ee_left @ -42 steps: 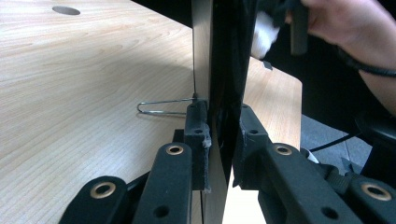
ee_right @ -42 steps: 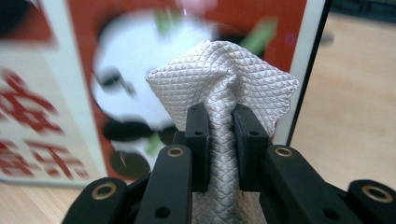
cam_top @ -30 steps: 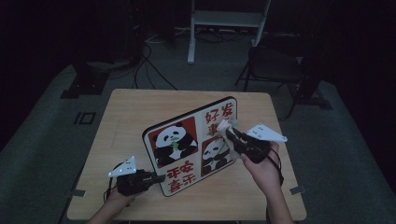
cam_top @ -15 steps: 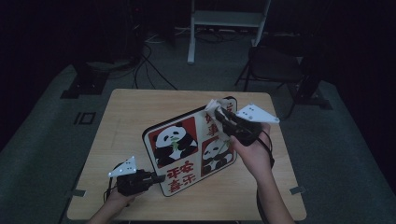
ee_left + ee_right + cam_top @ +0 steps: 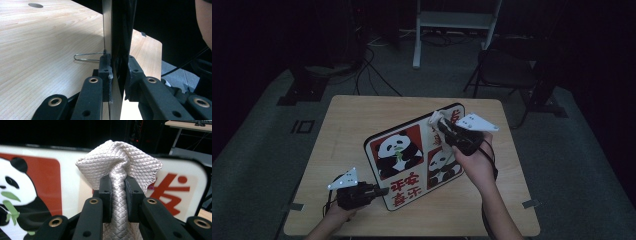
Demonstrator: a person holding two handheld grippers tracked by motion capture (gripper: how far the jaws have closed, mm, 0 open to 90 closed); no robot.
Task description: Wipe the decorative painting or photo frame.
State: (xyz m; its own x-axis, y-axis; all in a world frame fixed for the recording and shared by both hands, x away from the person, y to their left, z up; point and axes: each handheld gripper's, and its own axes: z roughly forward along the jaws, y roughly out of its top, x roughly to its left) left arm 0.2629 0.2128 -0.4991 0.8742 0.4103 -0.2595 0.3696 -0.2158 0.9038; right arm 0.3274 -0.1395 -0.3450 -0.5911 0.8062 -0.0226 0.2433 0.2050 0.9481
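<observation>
Item one: your left hand-held gripper, at the near left of the pale wooden surface, is clenched on the lower edge of the flat panda-printed board with red panels and red characters. The board stands tilted up on that edge, near the middle of the surface. A thin wire stand leg juts from its back onto the wood.

Item two: your right hand-held gripper grasps a bunched white quilted cloth, held against the board's upper right face.
</observation>
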